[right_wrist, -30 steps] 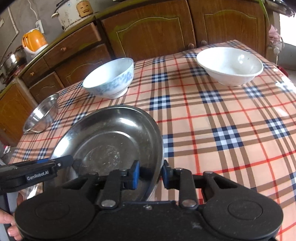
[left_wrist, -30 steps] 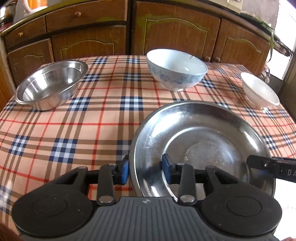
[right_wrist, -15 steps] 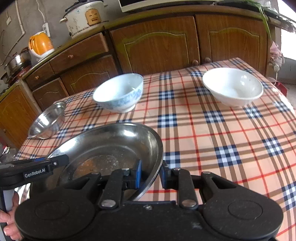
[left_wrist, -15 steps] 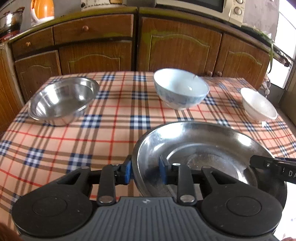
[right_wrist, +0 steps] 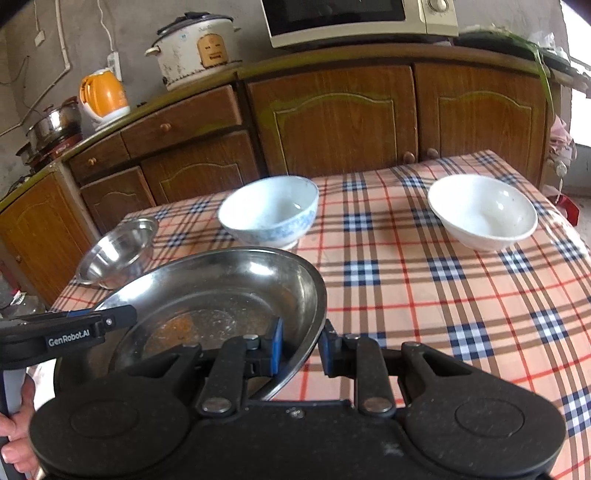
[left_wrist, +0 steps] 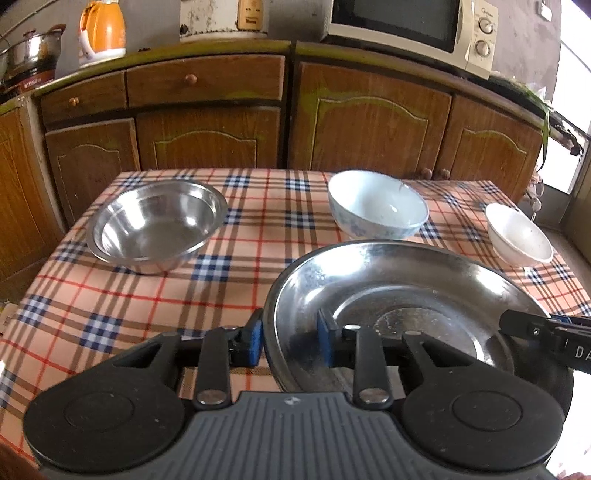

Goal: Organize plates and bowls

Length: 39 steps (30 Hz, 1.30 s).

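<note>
A wide steel plate point(left_wrist: 399, 295) point(right_wrist: 221, 288) hangs above the checked tablecloth, held by both grippers. My left gripper point(left_wrist: 290, 343) is shut on its left rim, one blue pad outside and one inside. My right gripper point(right_wrist: 301, 349) is shut on the right rim in the same way. A steel bowl point(left_wrist: 155, 225) point(right_wrist: 118, 254) sits at the far left of the table. Behind the plate stands a blue-patterned white bowl point(left_wrist: 376, 210) point(right_wrist: 269, 210). A plain white bowl point(left_wrist: 519, 236) point(right_wrist: 482, 210) rests at the far right.
The table point(left_wrist: 258, 258) is covered with a plaid cloth and ends close to brown wooden cabinets point(left_wrist: 369, 118). On the counter stand an orange kettle point(right_wrist: 103, 94), a rice cooker point(right_wrist: 195, 48), a microwave point(left_wrist: 410, 29) and a pot point(left_wrist: 33, 51). A hand point(right_wrist: 14, 424) shows at lower left.
Both grippers have risen with the plate, lifting it off the cloth. The views now take in more of the cabinets and the counter top.
</note>
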Motion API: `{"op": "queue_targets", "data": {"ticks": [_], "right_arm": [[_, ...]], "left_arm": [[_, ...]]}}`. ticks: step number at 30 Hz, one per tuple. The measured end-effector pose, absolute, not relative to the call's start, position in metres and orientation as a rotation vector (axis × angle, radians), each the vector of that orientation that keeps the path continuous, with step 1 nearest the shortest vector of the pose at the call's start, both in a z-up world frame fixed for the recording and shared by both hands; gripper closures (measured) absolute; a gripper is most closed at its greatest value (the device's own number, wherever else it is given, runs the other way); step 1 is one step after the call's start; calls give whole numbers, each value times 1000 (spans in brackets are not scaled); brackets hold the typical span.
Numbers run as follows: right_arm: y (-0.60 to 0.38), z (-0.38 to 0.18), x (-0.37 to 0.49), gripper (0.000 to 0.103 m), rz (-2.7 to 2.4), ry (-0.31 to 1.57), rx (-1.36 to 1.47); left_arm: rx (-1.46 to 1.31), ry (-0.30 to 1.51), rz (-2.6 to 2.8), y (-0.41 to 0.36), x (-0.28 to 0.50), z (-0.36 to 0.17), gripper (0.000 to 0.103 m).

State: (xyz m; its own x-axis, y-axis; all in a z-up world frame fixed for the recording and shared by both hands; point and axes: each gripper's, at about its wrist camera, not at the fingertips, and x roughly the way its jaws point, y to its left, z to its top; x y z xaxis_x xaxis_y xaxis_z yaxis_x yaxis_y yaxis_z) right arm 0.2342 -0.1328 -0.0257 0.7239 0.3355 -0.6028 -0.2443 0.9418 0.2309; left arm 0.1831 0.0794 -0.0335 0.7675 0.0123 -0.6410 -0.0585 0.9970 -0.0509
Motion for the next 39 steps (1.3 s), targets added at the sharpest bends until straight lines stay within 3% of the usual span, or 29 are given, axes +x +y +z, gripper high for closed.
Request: {"op": "queue_targets", "data": {"ticks": [12,39], "right_arm": [[-113,-19,238,76,344,644,107],[-121,-63,259,76,310,589,62]], "left_arm": [[-76,677,65,92,185,-28,74],[-70,713,43,80,212,-62,74]]}}
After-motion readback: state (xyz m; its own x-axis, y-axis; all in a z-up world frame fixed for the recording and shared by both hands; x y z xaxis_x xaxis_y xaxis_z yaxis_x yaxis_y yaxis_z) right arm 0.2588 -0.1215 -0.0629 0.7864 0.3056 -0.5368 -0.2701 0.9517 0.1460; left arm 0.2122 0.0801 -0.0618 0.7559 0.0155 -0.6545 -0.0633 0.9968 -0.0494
